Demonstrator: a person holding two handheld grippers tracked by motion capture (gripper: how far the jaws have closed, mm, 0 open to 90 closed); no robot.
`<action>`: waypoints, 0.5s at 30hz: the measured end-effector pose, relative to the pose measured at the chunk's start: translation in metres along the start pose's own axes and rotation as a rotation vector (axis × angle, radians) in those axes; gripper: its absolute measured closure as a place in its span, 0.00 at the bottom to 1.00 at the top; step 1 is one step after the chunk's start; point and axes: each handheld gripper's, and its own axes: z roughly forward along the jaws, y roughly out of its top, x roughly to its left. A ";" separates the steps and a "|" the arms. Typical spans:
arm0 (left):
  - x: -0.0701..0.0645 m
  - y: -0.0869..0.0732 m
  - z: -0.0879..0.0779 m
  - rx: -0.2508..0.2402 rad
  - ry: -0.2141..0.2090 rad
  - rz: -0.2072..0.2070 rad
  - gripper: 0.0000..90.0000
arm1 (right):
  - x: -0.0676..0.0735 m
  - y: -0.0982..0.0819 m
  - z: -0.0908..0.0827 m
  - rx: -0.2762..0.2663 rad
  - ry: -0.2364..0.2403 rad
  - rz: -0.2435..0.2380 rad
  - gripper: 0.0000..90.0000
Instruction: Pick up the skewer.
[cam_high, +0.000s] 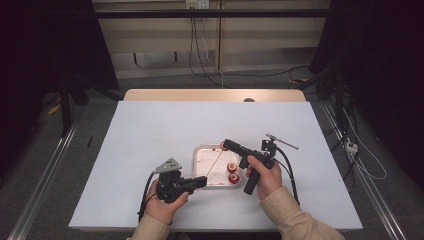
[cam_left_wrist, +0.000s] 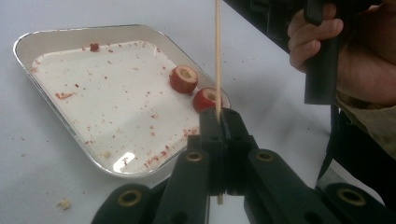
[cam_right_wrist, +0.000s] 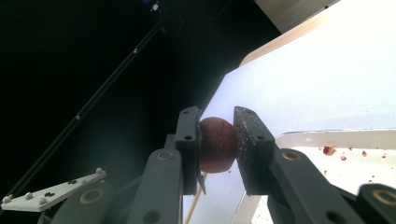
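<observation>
The tray (cam_high: 200, 150) sits on the table (cam_high: 150, 130), between the left gripper (cam_high: 201, 181) and the right gripper (cam_high: 225, 145). Two fruit pieces (cam_high: 232, 173) lie in the tray's right part, one just behind the other. A skewer (cam_high: 216, 161) spans both grippers above the tray.

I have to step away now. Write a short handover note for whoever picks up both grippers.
Left gripper: shut on the skewer, near its lower end.
Right gripper: shut on a red fruit, held over the tray's far edge; the skewer's tip shows just under it.
Tray: two more cored fruits lie at its right side, amid red crumbs.
Done: skewer and first fruit picked up and brought together.
Left: push this fruit along the skewer, then probably thread the other two.
</observation>
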 end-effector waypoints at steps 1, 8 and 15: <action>-0.001 0.000 0.001 0.003 0.002 0.000 1.00 | 0.000 -0.001 0.000 -0.004 0.000 0.000 0.81; -0.004 0.000 0.003 -0.016 -0.009 0.014 1.00 | 0.000 -0.002 -0.001 0.004 0.007 0.013 0.75; -0.005 0.000 0.004 0.007 0.003 0.040 1.00 | 0.001 -0.006 0.002 0.046 0.004 -0.001 0.75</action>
